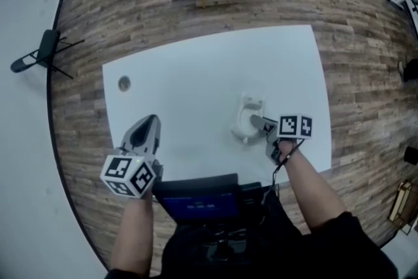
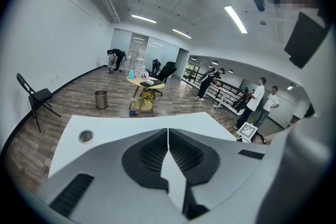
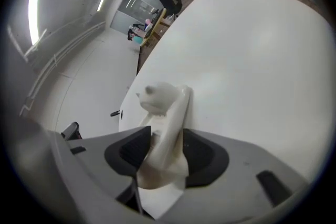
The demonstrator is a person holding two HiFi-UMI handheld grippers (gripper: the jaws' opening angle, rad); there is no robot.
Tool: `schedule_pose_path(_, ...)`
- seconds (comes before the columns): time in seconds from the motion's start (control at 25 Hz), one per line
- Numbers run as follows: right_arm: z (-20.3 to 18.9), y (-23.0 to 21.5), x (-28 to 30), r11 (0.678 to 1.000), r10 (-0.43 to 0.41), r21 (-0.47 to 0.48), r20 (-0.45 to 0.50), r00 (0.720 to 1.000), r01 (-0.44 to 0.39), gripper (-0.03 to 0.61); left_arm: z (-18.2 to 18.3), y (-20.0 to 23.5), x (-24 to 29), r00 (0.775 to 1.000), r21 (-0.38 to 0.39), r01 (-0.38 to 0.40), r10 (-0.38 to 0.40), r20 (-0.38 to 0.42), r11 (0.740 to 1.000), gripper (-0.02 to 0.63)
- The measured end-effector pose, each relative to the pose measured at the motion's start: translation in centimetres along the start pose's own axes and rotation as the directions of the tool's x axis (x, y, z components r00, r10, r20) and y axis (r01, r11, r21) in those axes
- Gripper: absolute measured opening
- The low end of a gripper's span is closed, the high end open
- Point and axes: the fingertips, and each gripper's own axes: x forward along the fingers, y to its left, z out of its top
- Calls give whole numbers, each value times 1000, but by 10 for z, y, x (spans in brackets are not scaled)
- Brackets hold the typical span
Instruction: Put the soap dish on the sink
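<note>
1. Soap dish (image 1: pixel 251 104): white, with a small animal figure on it. It sits on the white table (image 1: pixel 196 75), in the right half toward the near edge. No sink shows in any view.
2. Right gripper (image 1: pixel 261 126): jaws spread wide with the dish between them. The pads are close by its sides, but I read no squeeze.
3. Left gripper (image 1: pixel 149 124): jaws together and empty, above the table's near left.
4. Risk: a pad snags the dish on withdrawal and drags or tips it.
5. Risk: the dish looks smooth, so a sideways nudge could slide it toward the table edge.
</note>
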Motion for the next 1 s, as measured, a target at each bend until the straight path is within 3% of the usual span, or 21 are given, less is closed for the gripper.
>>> schedule_pose_path(0.16,2,-4,5,993,96,67,14,995,-97,201,-5,-4,1,1000,2,-8,8,-8,1000,9)
schedule_pose_path(0.44,-1,13,8,984,178,10,20,984,-178,159,-2,-9,-1,1000,18,-1,1,2,1000,9)
schedule_pose_path(0.56,-3,26,9,981,195,-10,17,981,-195,142,2,-8,-4,1000,19,-2,2,7,1000,9)
schedule_pose_path(0.76,-14,27,1,970,237,58,22,971,-238,130,1,-13,-13,1000,20,-5,5,21,1000,9)
schedule_pose_path(1.0,-17,30,-13,970,229,77,45,972,-232,130,1,-18,-21,999,11,-4,4,32,1000,9)
